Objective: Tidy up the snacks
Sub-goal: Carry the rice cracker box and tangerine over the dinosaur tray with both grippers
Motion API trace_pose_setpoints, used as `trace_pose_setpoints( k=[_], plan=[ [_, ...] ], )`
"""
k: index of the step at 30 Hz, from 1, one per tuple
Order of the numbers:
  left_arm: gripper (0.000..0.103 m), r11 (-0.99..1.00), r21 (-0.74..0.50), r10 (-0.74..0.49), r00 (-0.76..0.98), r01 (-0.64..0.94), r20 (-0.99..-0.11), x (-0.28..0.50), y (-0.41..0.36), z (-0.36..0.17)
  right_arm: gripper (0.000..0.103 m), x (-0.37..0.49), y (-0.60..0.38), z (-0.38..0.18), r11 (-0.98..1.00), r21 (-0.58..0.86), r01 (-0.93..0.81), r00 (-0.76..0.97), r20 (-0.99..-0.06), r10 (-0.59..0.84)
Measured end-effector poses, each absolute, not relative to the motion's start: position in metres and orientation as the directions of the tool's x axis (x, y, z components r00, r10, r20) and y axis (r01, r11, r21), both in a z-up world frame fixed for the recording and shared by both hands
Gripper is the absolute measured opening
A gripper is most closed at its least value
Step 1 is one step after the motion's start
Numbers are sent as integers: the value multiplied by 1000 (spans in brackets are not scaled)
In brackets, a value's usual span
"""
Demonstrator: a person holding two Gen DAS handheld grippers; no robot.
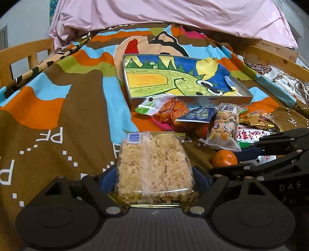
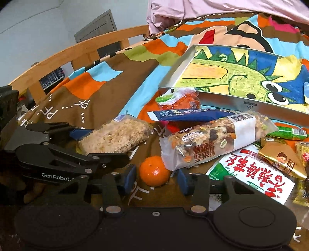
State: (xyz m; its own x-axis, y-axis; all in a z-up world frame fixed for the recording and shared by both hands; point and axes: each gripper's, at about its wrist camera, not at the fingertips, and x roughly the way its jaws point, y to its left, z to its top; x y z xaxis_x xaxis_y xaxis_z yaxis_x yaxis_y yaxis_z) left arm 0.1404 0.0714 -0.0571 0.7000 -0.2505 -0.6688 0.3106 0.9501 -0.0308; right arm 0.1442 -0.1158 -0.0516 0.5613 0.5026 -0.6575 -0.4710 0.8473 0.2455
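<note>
My left gripper (image 1: pixel 154 179) has its blue pads pressed against both sides of a clear pack of puffed-rice cake (image 1: pixel 154 168), so that pack is gripped and lifted a little over the quilt. My right gripper (image 2: pixel 155 178) stands partly open around a small mandarin (image 2: pixel 154 170); the fruit sits between the blue pads, and I see a gap on each side, so nothing is gripped there.

Under everything I see the cartoon-print quilt (image 1: pixel 58 119) on a wooden-railed bed, with a pink sheet (image 1: pixel 164 13) bunched at the far end. On the quilt lies a shallow grey tray (image 1: pixel 195 99) lined with a dragon drawing, just beyond the snack pile.

The pile sits near the tray's front edge: a white-and-green packet with red characters (image 2: pixel 256 173), a long nut bar in clear wrap (image 2: pixel 212 139) resting over it, a dark blue sachet (image 2: pixel 185 114) above that, an orange snack bag (image 2: pixel 181 102) touching the tray wall, a gold wrapper (image 2: pixel 282 160), and a thin green stick (image 2: pixel 289 132).
</note>
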Motion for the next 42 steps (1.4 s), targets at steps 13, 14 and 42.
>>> trace_pose_setpoints(
  k=[13,14,42],
  plan=[
    [78,956,-83,-258,668,283,-698,125,67,-44,35,113,-128,-37,818,203,-539,557,-643,526],
    [78,956,-92,-261,668,278,-697,121,66,-42,35,110,-128,-36,815,194,-546,559,-640,527],
    [78,982,-162,-157,881,92,-446,192,37,28,36,193,-183,21,839,2,-544,744,-460,484]
  ],
)
